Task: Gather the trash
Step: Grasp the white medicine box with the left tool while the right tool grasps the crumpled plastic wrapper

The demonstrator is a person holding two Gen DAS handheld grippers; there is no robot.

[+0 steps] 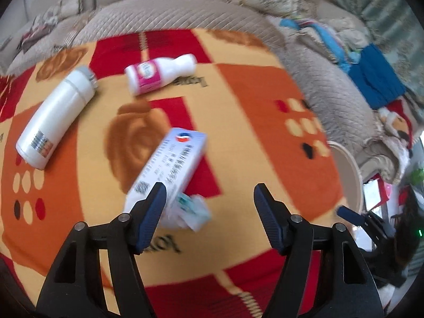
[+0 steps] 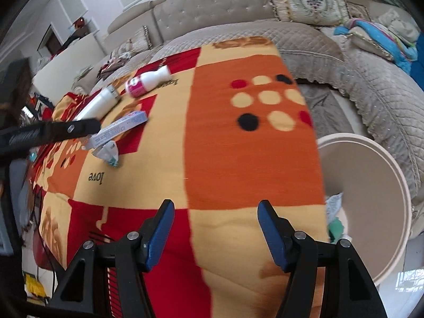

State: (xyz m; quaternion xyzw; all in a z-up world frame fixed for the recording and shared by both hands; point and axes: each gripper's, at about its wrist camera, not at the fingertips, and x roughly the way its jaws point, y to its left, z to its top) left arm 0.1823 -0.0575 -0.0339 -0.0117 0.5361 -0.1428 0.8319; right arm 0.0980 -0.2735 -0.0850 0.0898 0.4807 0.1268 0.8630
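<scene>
On a table under an orange, red and cream patterned blanket lie a long white box, a crumpled teal-and-white wrapper, a white bottle with a pink label and a larger white bottle. My left gripper is open just above the box's near end and the wrapper. My right gripper is open and empty over the blanket's near right part. The box, wrapper and both bottles also show far left in the right wrist view.
A round cream bin stands on the floor at the table's right edge, with some scraps inside. A quilted grey sofa with cushions and blue cloth curves behind and to the right. The left gripper's arm crosses the left side.
</scene>
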